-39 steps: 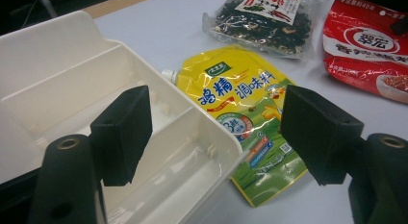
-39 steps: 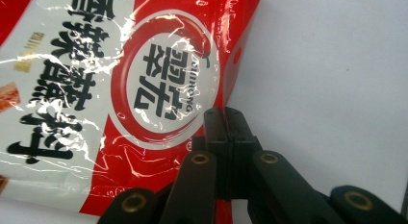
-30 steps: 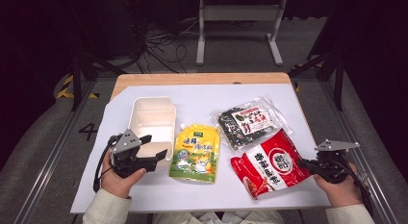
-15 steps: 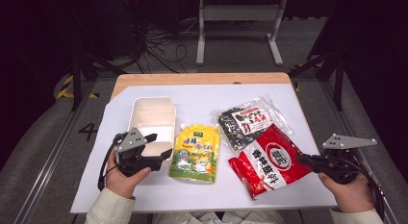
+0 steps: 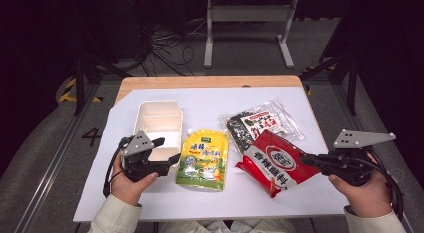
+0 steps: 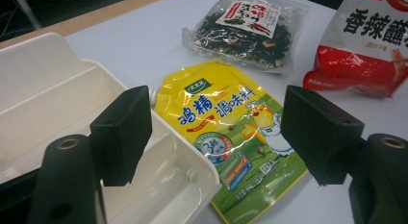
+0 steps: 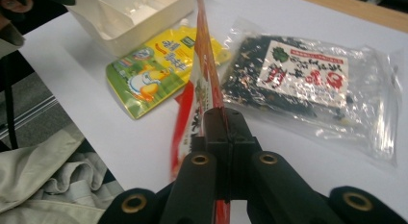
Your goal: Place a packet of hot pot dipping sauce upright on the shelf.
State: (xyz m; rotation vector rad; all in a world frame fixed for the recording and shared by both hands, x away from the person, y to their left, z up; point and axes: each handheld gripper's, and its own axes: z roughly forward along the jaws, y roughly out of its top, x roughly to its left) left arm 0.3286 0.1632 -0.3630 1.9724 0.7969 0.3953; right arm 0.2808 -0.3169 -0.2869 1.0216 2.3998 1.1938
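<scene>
held item: red snack bag (image 5: 279,162), pinched by its edge, right end raised off the white sheet (image 5: 210,203), left end apparently resting on it, right of centre
right gripper (image 5: 306,160): jaws pressed together on the bag's edge seam; in the right gripper view (image 7: 223,132) the bag runs edge-on straight out from the pads
step: my read, lift phase of a pick; bag is half up, not clear of the sheet
next move: likely raise until the low end clears, then carry left toward the white container (image 5: 156,124); thin seam grip, bag may swing or slip
left gripper (image 5: 167,150): jaws spread, holding nothing, over the container's near corner
neighbours: yellow pouch (image 5: 204,158) just beside the container; clear bag of dark dried bits (image 5: 260,124) behind the red bag, touching or overlapped
writing: red bag, large white Chinese characters; yellow pouch, blue Chinese lettering, chicken cartoon, a "3"; clear bag, white label with red print, too small to read
</scene>
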